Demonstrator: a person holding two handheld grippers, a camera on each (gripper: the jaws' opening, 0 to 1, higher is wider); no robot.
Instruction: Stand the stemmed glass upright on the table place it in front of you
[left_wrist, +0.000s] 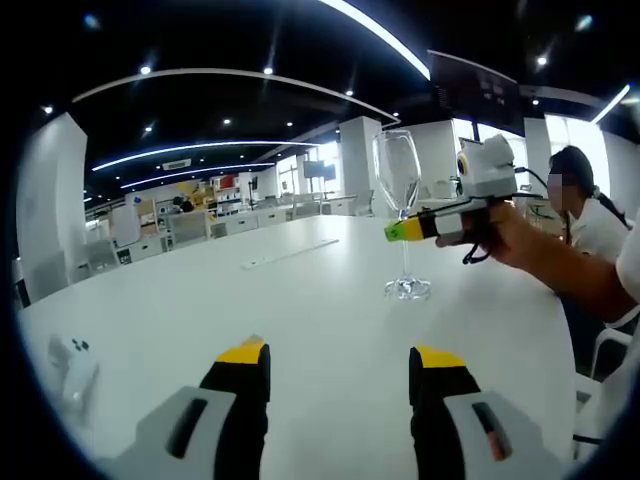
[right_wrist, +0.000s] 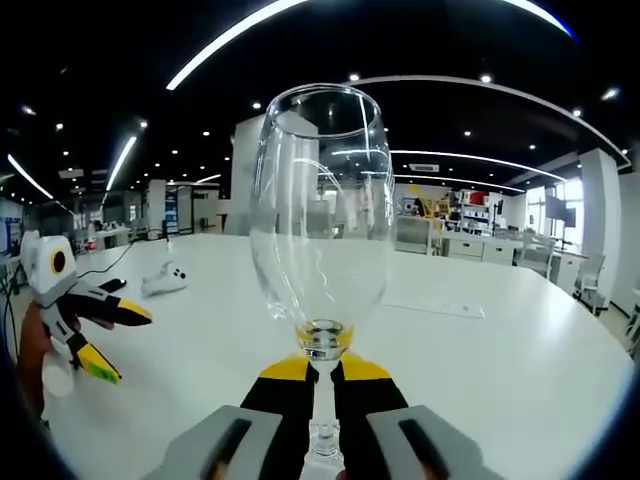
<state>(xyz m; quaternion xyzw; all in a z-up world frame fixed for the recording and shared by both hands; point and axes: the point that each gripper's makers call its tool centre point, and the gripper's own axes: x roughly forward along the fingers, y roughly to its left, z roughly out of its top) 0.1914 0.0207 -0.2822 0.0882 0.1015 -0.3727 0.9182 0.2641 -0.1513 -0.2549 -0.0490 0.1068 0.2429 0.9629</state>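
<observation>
Holding the glass (right_wrist: 318, 230) by its stem, my right claw (right_wrist: 320, 385) has its two yellow-tipped jaws closed in tight on either side of the thin shaft just under the bowl. I judge that grip is chosen because the stem is the one part narrow enough to pinch firmly, and it keeps the bowl clear above the jaws. In the left gripper view the glass (left_wrist: 400, 190) stands upright with its foot (left_wrist: 407, 289) resting on the white worktop (left_wrist: 300, 330), ahead of my left claw and off to its right, and the right claw (left_wrist: 405, 230) reaches in from the right at stem height. The glass looks set down already, so I take the remaining step to be letting go without tipping it.

My left claw (left_wrist: 340, 365) is spread wide with nothing between its jaws, low over bare worktop, kept well apart from the glass, probably to stay out of the way. A small white object (right_wrist: 163, 280) lies on the worktop beyond the left claw (right_wrist: 110, 340) as seen from the right gripper view.

No brand, label or writing is readable anywhere.
</observation>
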